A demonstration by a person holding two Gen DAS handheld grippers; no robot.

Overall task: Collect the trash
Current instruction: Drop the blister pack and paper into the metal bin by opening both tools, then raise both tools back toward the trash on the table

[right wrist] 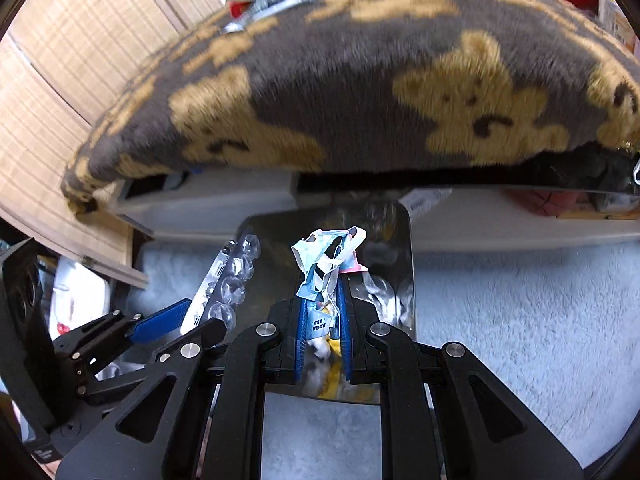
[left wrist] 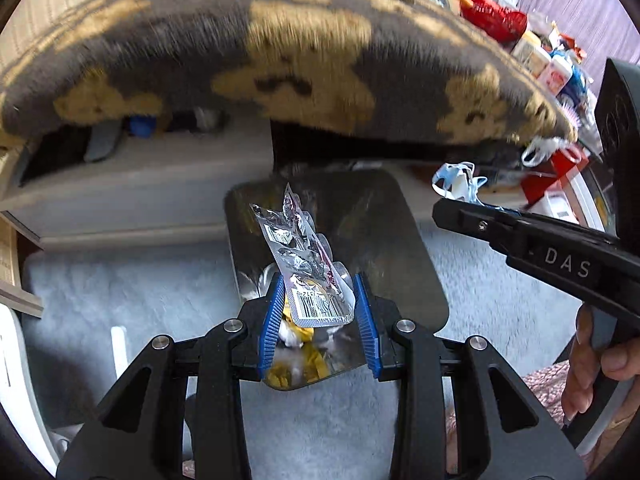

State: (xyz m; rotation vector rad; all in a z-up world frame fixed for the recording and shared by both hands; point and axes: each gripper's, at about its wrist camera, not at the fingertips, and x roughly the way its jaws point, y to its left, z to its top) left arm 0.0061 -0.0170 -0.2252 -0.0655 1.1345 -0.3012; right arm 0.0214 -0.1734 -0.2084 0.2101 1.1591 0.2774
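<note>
Pale blue shaggy carpet (left wrist: 132, 280) underfoot, and a grey blanket printed with tan teddy bears (left wrist: 280, 68) drapes across the whole 12 o'clock half of both views, hanging over a low grey shelf unit (left wrist: 160, 200). Dead centre on the carpet sits the shiny metal bin (left wrist: 404, 240), mouth up, with yellow and white wrappers already inside. The left gripper (left wrist: 320, 312) hangs over that mouth, its 2 blue pads (left wrist: 272, 320) set apart on either side of a silver blister pack (left wrist: 296, 248); whether they pinch it, I cannot tell. A barcode and small digits too blurred to read show on the pack's near end. Out at 3 o'clock in the left view the right gripper's black body reads "DAS", with the person's hand (left wrist: 600, 364) wrapped on its handle. Over to the right view: the right gripper (right wrist: 324, 328) has its jaws clamped on a crumpled blue-and-white wrapper (right wrist: 328, 256), held just above the bin. Its small print is unreadable. Only the right view shows the bamboo-slat screen (right wrist: 68, 92) at 10 o'clock; only the left shows red packets and bottles (left wrist: 536, 52) at 2 o'clock.
</note>
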